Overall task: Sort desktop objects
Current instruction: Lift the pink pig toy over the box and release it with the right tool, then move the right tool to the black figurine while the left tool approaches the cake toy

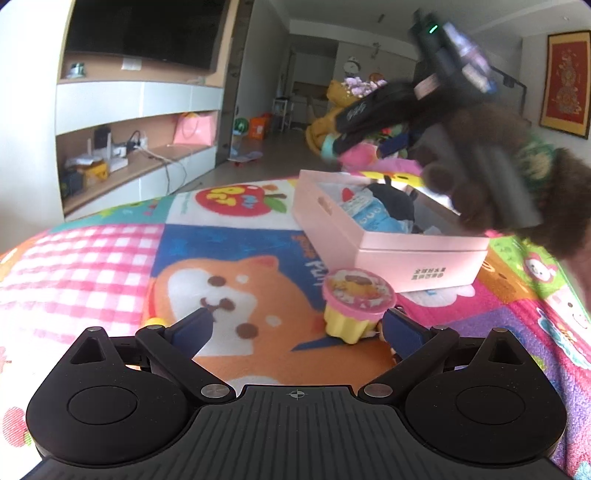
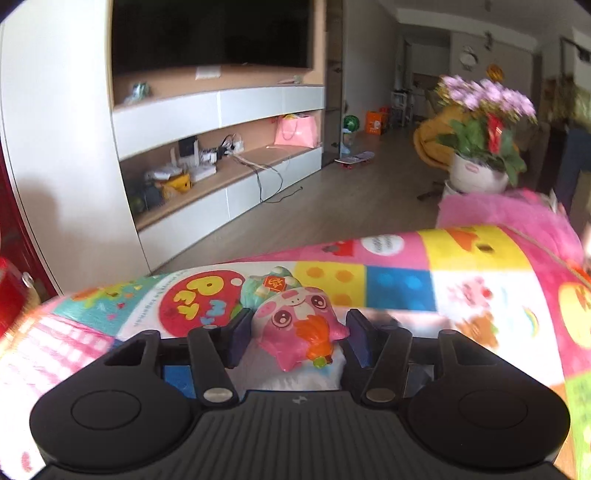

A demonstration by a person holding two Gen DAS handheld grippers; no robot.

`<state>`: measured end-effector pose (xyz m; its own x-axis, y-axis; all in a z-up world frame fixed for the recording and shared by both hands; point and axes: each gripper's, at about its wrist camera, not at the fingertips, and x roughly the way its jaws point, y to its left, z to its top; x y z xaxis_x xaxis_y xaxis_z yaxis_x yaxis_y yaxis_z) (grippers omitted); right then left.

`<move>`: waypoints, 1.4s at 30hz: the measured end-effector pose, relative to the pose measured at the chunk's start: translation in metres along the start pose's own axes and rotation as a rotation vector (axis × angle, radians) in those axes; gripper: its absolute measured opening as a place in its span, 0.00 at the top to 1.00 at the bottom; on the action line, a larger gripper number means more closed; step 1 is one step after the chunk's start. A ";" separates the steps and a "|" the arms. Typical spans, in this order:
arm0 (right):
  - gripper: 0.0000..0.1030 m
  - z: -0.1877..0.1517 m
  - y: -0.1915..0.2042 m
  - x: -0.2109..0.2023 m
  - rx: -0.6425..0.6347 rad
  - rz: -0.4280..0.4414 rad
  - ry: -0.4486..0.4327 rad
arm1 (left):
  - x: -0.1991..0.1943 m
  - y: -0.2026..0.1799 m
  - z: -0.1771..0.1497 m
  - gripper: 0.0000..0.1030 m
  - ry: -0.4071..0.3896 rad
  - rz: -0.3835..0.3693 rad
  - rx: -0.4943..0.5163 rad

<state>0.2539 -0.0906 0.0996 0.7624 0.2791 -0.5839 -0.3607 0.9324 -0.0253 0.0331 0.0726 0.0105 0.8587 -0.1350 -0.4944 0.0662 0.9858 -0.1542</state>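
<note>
In the left wrist view my left gripper (image 1: 299, 325) is open, low over the colourful play mat (image 1: 92, 258). A yellow pudding cup with a pink lid (image 1: 356, 304) stands just inside its right finger. Behind it is a pink box (image 1: 399, 247) holding packets and a dark toy. The right gripper's body (image 1: 436, 103) hangs blurred above the box, held by a brown-sleeved hand. In the right wrist view my right gripper (image 2: 297, 339) is shut on a pink pig toy (image 2: 299, 328) with an orange patch, held above the mat (image 2: 406, 288).
A white wall unit with a TV (image 2: 210, 33) and shelves stands beyond the mat's far edge. A potted plant with purple flowers (image 2: 484, 122) stands at the right. A pink fluffy blanket (image 2: 498, 210) lies past the mat's right end.
</note>
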 end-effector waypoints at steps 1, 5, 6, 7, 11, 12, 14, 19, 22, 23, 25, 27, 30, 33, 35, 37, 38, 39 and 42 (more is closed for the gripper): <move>0.38 0.000 0.004 0.008 -0.011 -0.015 0.010 | -0.002 0.001 0.000 0.02 -0.004 0.004 -0.004; 0.37 -0.008 0.000 0.002 0.040 0.033 0.012 | -0.005 0.006 0.000 0.02 -0.005 0.016 -0.014; 0.34 -0.011 -0.005 -0.006 0.059 0.041 0.005 | -0.004 0.006 0.000 0.02 0.000 0.021 -0.016; 0.31 -0.014 -0.011 -0.015 0.072 0.042 -0.005 | -0.003 0.005 -0.001 0.01 0.005 0.026 -0.015; 0.17 -0.034 -0.030 -0.059 0.061 0.045 -0.054 | -0.003 -0.003 -0.006 0.01 0.027 0.047 0.008; 0.17 -0.042 -0.033 -0.072 0.050 0.050 -0.060 | -0.003 -0.005 -0.009 0.01 0.035 0.054 0.012; 0.17 -0.060 -0.035 -0.092 0.023 0.064 -0.053 | -0.005 -0.008 -0.013 0.01 0.047 0.051 0.011; 0.08 -0.117 -0.025 -0.130 -0.043 0.150 -0.001 | -0.013 -0.013 -0.021 0.01 0.061 0.066 0.008; 0.09 -0.147 -0.006 -0.135 -0.109 0.177 0.019 | -0.019 -0.013 -0.024 0.01 0.066 0.099 0.007; 0.12 -0.154 0.001 -0.135 -0.123 0.177 0.021 | -0.021 -0.012 -0.025 0.01 0.068 0.107 0.004; 0.23 -0.164 0.012 -0.130 -0.113 0.206 0.051 | -0.025 -0.011 -0.027 0.01 0.070 0.127 0.002; 0.27 -0.169 0.020 -0.123 -0.094 0.243 0.082 | -0.029 -0.010 -0.029 0.01 0.073 0.146 -0.003; 0.28 -0.178 0.036 -0.110 -0.117 0.234 0.110 | -0.032 -0.008 -0.030 0.01 0.083 0.163 -0.010; 0.37 -0.182 0.037 -0.102 -0.145 0.196 0.145 | -0.034 -0.008 -0.030 0.01 0.086 0.164 0.001; 0.42 -0.182 0.027 -0.104 -0.144 0.160 0.139 | -0.033 -0.010 -0.029 0.01 0.092 0.155 0.000; 0.43 -0.181 0.010 -0.108 -0.131 0.081 0.118 | -0.029 -0.013 -0.029 0.01 0.104 0.139 -0.002; 0.43 -0.181 0.000 -0.110 -0.125 0.025 0.105 | -0.027 -0.016 -0.030 0.01 0.109 0.128 0.001; 0.43 -0.181 -0.010 -0.111 -0.115 -0.033 0.094 | -0.025 -0.020 -0.030 0.01 0.113 0.118 0.008; 0.39 -0.184 -0.046 -0.121 -0.025 -0.084 0.093 | -0.019 -0.033 -0.030 0.01 0.119 0.095 0.040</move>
<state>0.0801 -0.2098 0.0222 0.7375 0.1770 -0.6517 -0.3122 0.9451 -0.0966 -0.0002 0.0399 -0.0005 0.7960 -0.0499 -0.6033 0.0099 0.9975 -0.0695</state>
